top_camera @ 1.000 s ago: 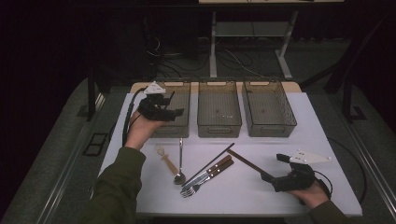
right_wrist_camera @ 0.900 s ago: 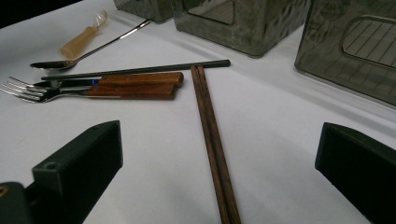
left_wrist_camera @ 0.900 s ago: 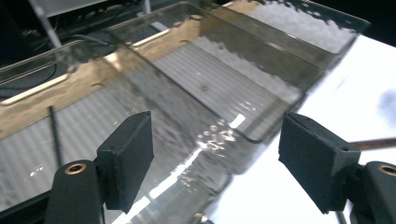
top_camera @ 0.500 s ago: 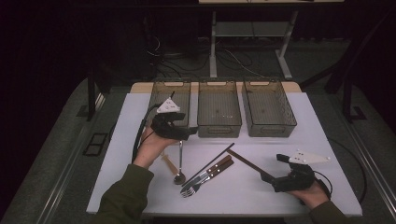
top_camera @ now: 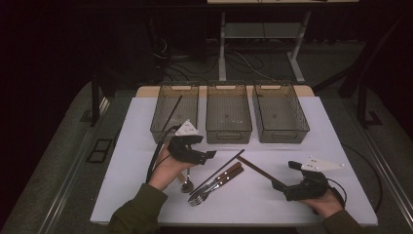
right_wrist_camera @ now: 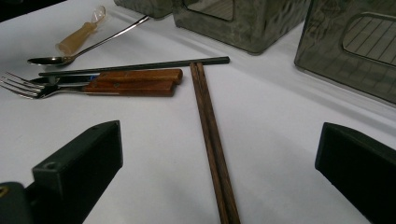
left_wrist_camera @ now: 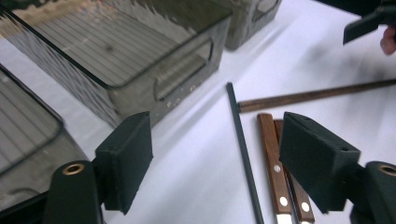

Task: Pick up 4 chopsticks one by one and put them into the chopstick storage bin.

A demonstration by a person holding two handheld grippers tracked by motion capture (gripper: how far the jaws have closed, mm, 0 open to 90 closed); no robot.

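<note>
My left gripper (top_camera: 203, 147) hovers open just above the cutlery pile. Its jaws have just closed a little, with nothing between them. In the left gripper view its pads (left_wrist_camera: 125, 161) frame a black chopstick (left_wrist_camera: 243, 149) and two wooden fork handles (left_wrist_camera: 275, 163) on the white tabletop. My right gripper (top_camera: 286, 174) rests open near the table's front right. A brown pair of chopsticks (right_wrist_camera: 212, 140) lies on the table between its jaws, untouched. Another black chopstick (top_camera: 171, 113) leans inside the left bin (top_camera: 160, 127).
Three smoky clear bins stand in a row at the back: the left one, the middle (top_camera: 229, 130) and the right (top_camera: 281, 132). Two forks (right_wrist_camera: 28, 84), a metal spoon (right_wrist_camera: 84, 49) and a wooden-handled spoon (right_wrist_camera: 77, 38) lie left of the brown chopsticks.
My left gripper has come from over the left bin toward the near side and down, to just above the cutlery. The right gripper has stayed put.
</note>
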